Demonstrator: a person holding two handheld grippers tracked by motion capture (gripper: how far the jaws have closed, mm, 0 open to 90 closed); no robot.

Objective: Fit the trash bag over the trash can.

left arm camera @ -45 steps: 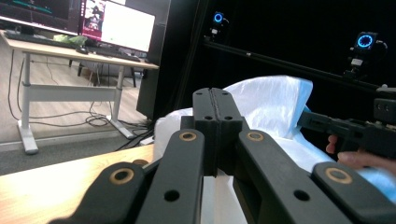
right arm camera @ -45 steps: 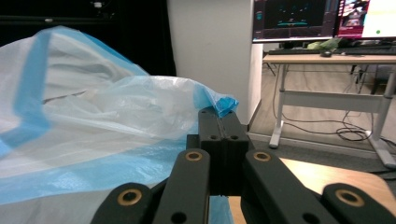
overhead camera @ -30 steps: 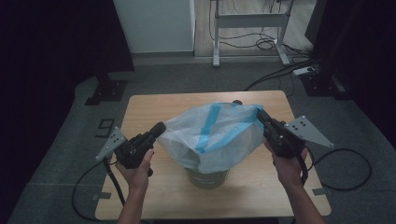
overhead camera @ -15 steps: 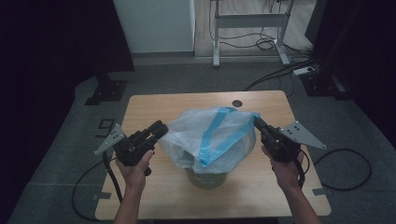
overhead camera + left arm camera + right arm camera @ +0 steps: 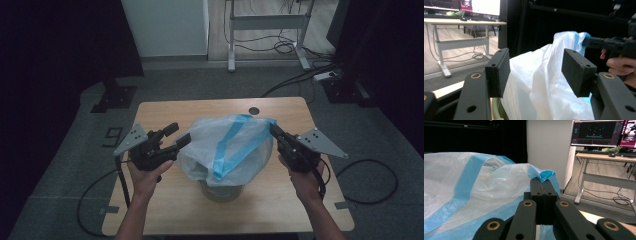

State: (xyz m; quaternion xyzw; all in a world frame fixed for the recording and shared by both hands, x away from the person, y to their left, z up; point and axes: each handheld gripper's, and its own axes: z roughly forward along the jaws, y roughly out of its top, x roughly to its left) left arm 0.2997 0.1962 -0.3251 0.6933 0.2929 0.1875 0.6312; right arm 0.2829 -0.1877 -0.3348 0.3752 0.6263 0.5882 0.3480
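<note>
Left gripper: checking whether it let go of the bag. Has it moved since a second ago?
Yes. The left gripper has drawn leftward off the plastic bag, its jaws just opening.

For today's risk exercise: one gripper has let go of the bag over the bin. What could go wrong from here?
1. The left gripper has just opened; the bag may sag off that side of the bin.
2. The right gripper pinches the bag's edge; a pull could tear the film.
</note>
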